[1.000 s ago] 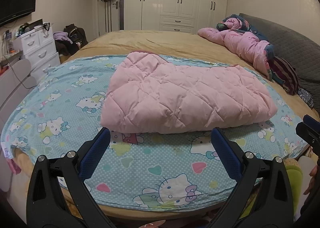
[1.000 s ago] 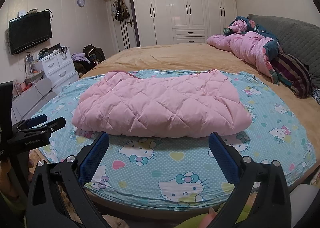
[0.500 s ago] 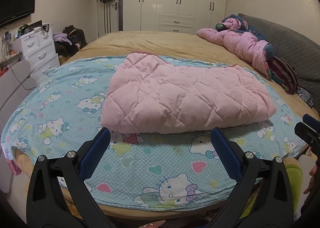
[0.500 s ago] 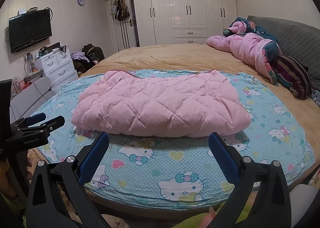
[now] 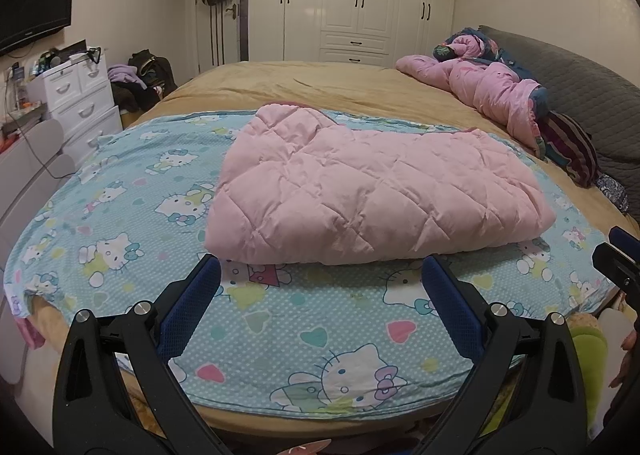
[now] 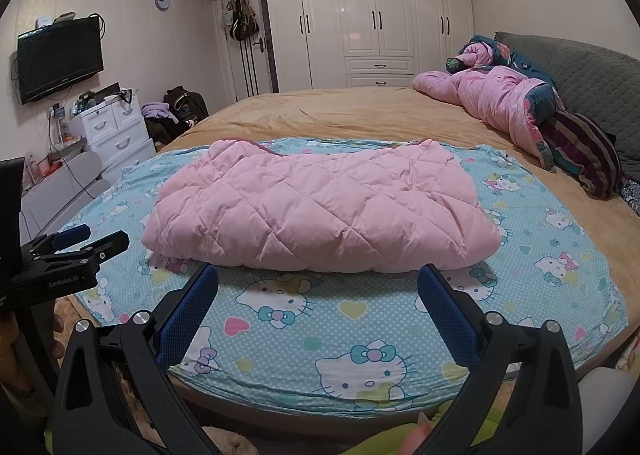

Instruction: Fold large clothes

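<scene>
Left wrist view puts our left gripper (image 5: 320, 283) low at the foot of the bed, its blue-padded fingers (image 5: 192, 307) spread wide with nothing between them, and straight ahead lies the pink quilted jacket (image 5: 376, 195), just beyond the fingertips and not touched. From the right wrist view our right gripper (image 6: 318, 287) sits the same way, fingers (image 6: 448, 307) wide and empty, the jacket (image 6: 320, 211) directly in front. We read the jacket as already folded into a thick bundle whose long axis runs left to right, across the line of both grippers, so each faces its long near edge broadside. The left gripper looks toward the bundle's left end and the right gripper sits a little further toward the middle; neither seems clearly nearer, though the left end looks to us the closer corner for the left side. If another fold is wanted, we judge it would bring one short end over the other, each hand taking a near corner. The bundle rests on a light blue cartoon-cat sheet (image 5: 280, 319) spread over a tan bed cover (image 5: 304, 83). Further up the bed a second pink padded garment (image 6: 492, 99) lies heaped against a grey headboard (image 6: 584, 67). White wardrobes (image 6: 376, 15) fill the far wall, with a wall television (image 6: 60, 55) and a white drawer unit (image 6: 112, 127) at the left.
</scene>
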